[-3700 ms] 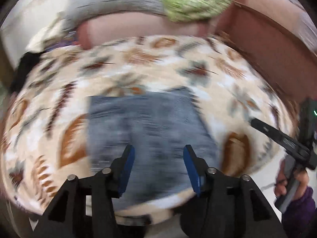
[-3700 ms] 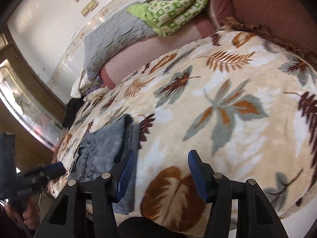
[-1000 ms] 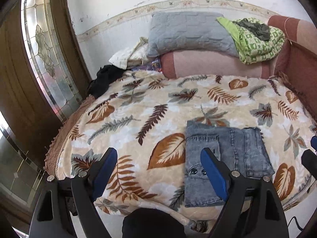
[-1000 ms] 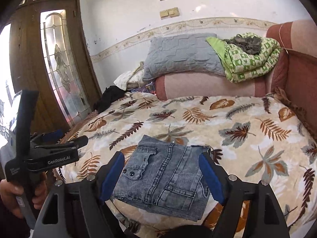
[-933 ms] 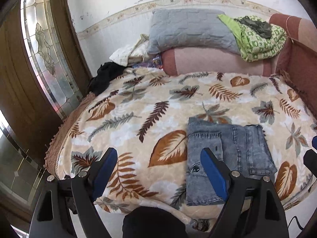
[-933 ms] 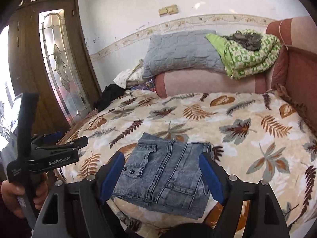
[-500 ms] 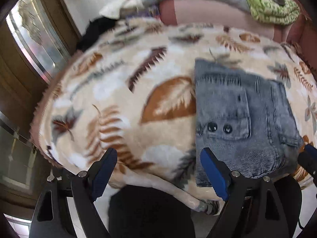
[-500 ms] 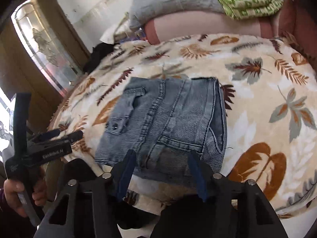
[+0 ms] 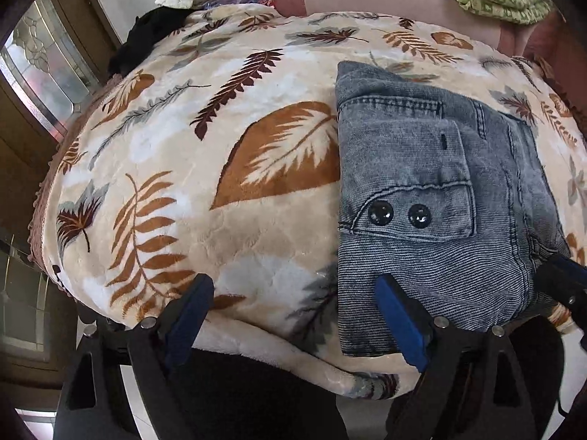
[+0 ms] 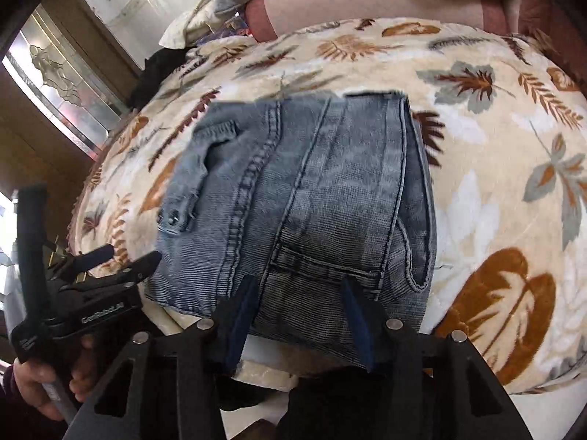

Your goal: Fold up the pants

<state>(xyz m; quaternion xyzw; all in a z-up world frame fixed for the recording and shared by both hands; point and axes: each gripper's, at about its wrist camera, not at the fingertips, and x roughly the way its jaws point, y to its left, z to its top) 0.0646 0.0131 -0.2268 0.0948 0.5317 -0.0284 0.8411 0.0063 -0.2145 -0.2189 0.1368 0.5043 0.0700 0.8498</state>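
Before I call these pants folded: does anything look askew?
Mostly neat. The pants lie folded on the blanket, but near the bed's front edge. At the right side a lower layer sticks out past the top one. Nothing looks spilled or damaged.

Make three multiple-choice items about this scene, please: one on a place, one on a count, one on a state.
1. Where do the folded jeans lie?
A. on the leaf-print blanket, near its front edge
B. on the grey pillow
C. on the floor

2. How many dark snap buttons show on the pocket flap?
A. one
B. two
C. four

3. How does the left tool stand?
A. clamped on the jeans
B. open, gripping nothing
C. shut on the blanket

Answers:
1 A: the folded jeans rest on the blanket, close to its near edge.
2 B: two snap buttons sit side by side on the flap.
3 B: the left tool has its jaws wide apart above the blanket and the edge of the jeans, pressing on neither.
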